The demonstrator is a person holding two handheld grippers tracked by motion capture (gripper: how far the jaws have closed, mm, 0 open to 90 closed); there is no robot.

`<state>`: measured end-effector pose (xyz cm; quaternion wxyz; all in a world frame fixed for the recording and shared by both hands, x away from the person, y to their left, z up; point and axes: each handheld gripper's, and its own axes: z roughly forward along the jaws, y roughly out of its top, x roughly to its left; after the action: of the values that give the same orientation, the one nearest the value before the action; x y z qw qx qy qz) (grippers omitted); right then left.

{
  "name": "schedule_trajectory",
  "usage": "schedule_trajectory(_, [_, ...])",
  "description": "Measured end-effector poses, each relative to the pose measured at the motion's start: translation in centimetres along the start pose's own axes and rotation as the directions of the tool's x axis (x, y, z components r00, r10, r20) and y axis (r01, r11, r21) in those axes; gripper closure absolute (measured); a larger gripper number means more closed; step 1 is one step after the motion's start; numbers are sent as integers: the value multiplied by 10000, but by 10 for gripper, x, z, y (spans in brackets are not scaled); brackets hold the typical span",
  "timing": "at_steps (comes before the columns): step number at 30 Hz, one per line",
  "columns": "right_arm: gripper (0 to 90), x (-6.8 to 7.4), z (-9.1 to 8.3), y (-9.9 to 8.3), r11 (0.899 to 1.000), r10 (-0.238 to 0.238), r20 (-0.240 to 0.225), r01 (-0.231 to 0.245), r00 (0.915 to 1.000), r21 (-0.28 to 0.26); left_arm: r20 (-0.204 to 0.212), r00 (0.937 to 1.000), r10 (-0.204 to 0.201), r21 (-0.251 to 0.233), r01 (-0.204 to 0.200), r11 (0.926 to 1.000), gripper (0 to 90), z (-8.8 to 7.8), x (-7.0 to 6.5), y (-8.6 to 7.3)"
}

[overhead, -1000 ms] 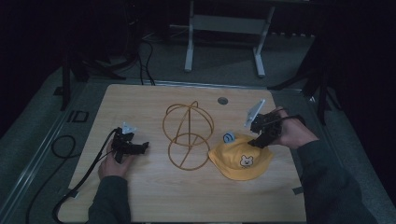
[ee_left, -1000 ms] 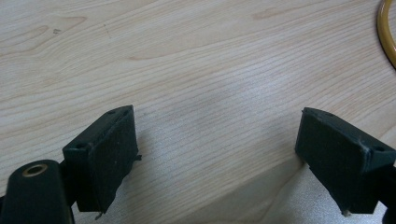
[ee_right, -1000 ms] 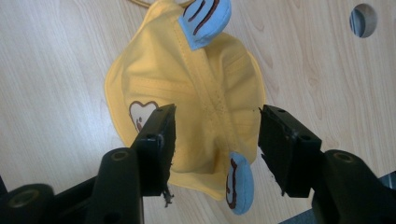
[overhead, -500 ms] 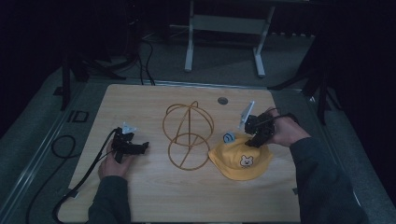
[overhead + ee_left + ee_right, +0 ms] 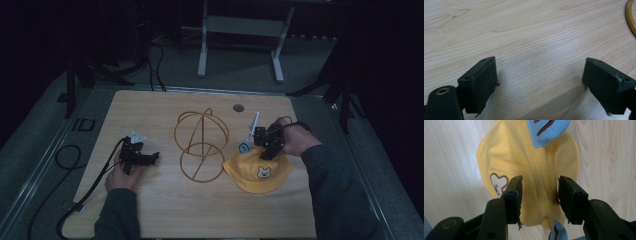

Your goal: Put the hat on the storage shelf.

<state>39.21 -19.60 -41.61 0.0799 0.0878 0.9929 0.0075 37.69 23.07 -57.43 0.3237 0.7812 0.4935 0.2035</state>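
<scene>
The yellow cap (image 5: 257,172) lay on the table (image 5: 200,215) at its right side, just right of the wire frame (image 5: 201,145), with a white bear patch (image 5: 263,173) on its front and a blue ear flap (image 5: 244,147) at its far edge. The right gripper (image 5: 267,150) was on the cap's crown; in the right gripper view its jaws straddled a raised fold of the cap (image 5: 536,182), and they had just been closing on it, the pads near the cloth but not clearly pressing it. The brown strokes on the flap (image 5: 547,130) could not be read as writing. The left gripper (image 5: 145,159) rested on the table's left side, well apart from the cap, its jaws wide open over bare wood (image 5: 536,37). "ID" (image 5: 82,124) was printed by the table's left edge.
</scene>
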Motion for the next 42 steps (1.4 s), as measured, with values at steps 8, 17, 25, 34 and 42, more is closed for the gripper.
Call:
schedule_trajectory(8, [611, -6, 9, 3, 9998, 65, -223, -61, 9997, 202, -10, 10000, -2, -25, 2, 10000, 127, 0, 0, 0])
schedule_trajectory(17, [636, -11, 18, 1, 9985, 305, -295, -291, 9991, 465, -6, 10000, -5, -29, 5, 10000, 127, 0, 0, 0])
schedule_trajectory(25, [728, -12, 18, -1, 9986, 184, -382, -165, 9991, 495, -8, 10000, -2, -29, 2, 10000, 127, 0, 0, 0])
schedule_trajectory(34, [747, -9, 4, -7, 9999, 97, -322, -93, 9994, 129, -6, 10000, -6, -29, 6, 10000, 127, 0, 0, 0])
schedule_trajectory(42, [747, -9, -11, -15, 9999, 115, -155, -116, 9998, -45, 0, 10000, -6, -8, 6, 10000, 127, 0, 0, 0])
